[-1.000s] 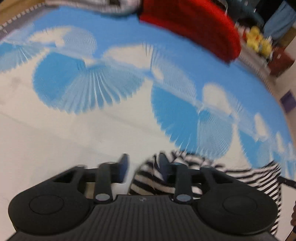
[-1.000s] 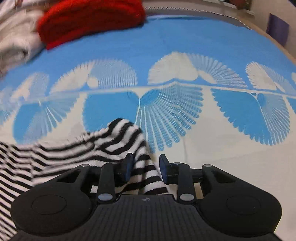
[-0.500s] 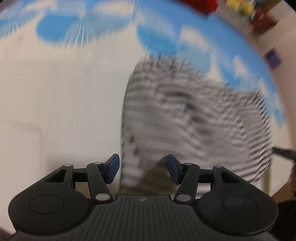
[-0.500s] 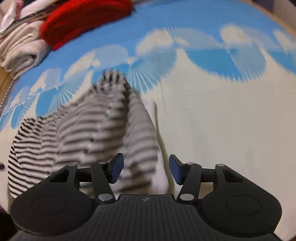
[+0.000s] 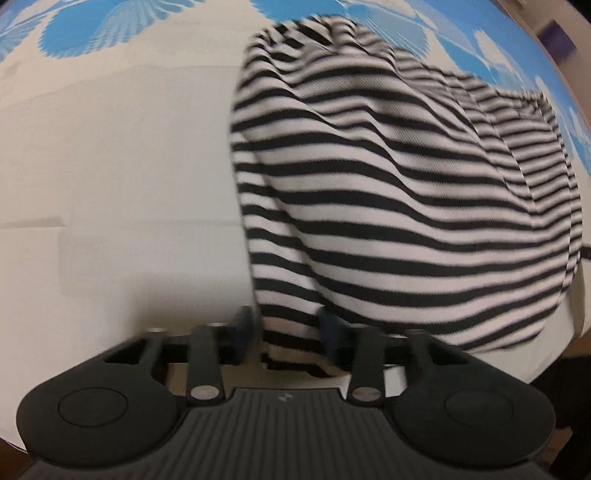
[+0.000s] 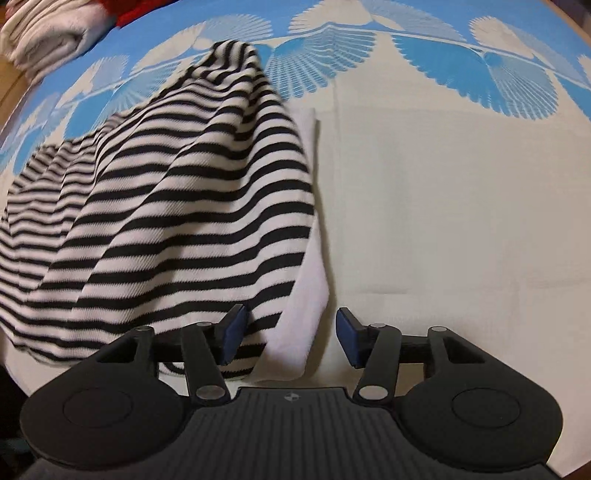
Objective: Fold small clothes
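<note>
Since a second ago, both my grippers have let go and the shirt (image 5: 399, 192) has dropped from my hold onto the cloth (image 5: 110, 177), bunched in a heap.

My left gripper (image 5: 286, 328) is spread, its fingers either side of the shirt's near hem; that view is blurred, so I cannot tell whether they touch it. My right gripper (image 6: 290, 332) is spread wide, with the shirt (image 6: 166, 192) and its white edge lying between the fingers. Only the right view shows the folded cream pile (image 6: 48, 33) and a red scrap (image 6: 129, 9), both cut off at the top left corner.
</note>
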A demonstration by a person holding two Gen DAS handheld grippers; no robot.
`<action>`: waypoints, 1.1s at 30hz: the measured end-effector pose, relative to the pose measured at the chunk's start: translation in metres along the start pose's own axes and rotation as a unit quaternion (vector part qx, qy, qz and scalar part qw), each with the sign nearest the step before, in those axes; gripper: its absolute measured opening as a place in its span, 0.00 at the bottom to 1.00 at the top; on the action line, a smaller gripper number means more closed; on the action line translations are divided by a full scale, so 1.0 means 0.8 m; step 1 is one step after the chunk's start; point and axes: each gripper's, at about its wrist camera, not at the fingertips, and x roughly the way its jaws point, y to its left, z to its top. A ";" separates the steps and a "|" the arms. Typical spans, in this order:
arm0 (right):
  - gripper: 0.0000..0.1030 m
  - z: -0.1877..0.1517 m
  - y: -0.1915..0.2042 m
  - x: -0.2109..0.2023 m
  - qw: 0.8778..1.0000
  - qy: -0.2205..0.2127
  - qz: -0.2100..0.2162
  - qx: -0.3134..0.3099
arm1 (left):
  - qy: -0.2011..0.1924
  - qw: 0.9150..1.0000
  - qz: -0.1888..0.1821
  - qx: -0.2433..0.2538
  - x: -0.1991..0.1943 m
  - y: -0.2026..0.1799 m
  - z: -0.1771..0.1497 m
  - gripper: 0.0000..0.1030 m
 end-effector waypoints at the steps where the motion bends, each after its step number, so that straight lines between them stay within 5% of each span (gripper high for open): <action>1: 0.30 -0.001 0.001 -0.001 1.000 -0.001 0.003 -0.006 | -0.002 1.000 -0.001 0.008 0.000 -0.002 -0.001 0.09; 3: 0.14 -0.002 0.006 -0.007 1.000 -0.008 0.015 -0.019 | -0.018 1.000 -0.006 0.025 -0.008 -0.005 -0.003 0.07; 6: 0.11 0.000 0.007 -0.030 0.998 -0.046 0.030 -0.032 | -0.070 0.997 -0.020 -0.008 -0.037 0.014 -0.004 0.06; 10: 0.11 0.000 -0.015 -0.094 0.986 -0.142 0.087 -0.012 | -0.146 0.984 -0.080 -0.065 -0.085 0.047 -0.016 0.05; 12: 0.10 -0.007 -0.019 -0.085 0.991 -0.115 0.057 -0.030 | -0.138 0.985 -0.079 -0.072 -0.083 0.056 -0.021 0.05; 16: 0.10 -0.019 -0.022 -0.027 0.999 0.007 0.018 -0.034 | -0.047 0.998 -0.027 -0.042 -0.042 0.045 -0.023 0.06; 19: 0.11 -0.021 -0.013 -0.015 0.999 0.031 0.004 -0.043 | -0.025 0.999 0.009 -0.029 -0.031 0.033 -0.022 0.08; 21: 0.14 -0.018 -0.016 -0.015 0.999 0.039 0.005 -0.026 | -0.030 0.999 0.021 -0.040 -0.035 0.038 -0.019 0.08; 24: 0.45 -0.010 -0.020 -0.019 0.999 0.034 -0.028 -0.023 | -0.090 0.994 0.006 -0.069 -0.060 0.052 -0.013 0.15; 26: 0.47 -0.006 -0.017 -0.032 0.998 -0.006 -0.056 -0.040 | -0.137 0.988 -0.027 -0.071 -0.081 0.054 -0.012 0.16; 28: 0.46 -0.004 -0.017 -0.048 0.998 -0.043 -0.040 -0.039 | -0.155 0.984 -0.063 -0.053 -0.089 0.039 -0.008 0.16; 33: 0.46 0.004 0.010 -0.061 0.991 -0.095 0.044 -0.083 | -0.121 0.987 -0.082 0.066 -0.065 -0.026 -0.003 0.21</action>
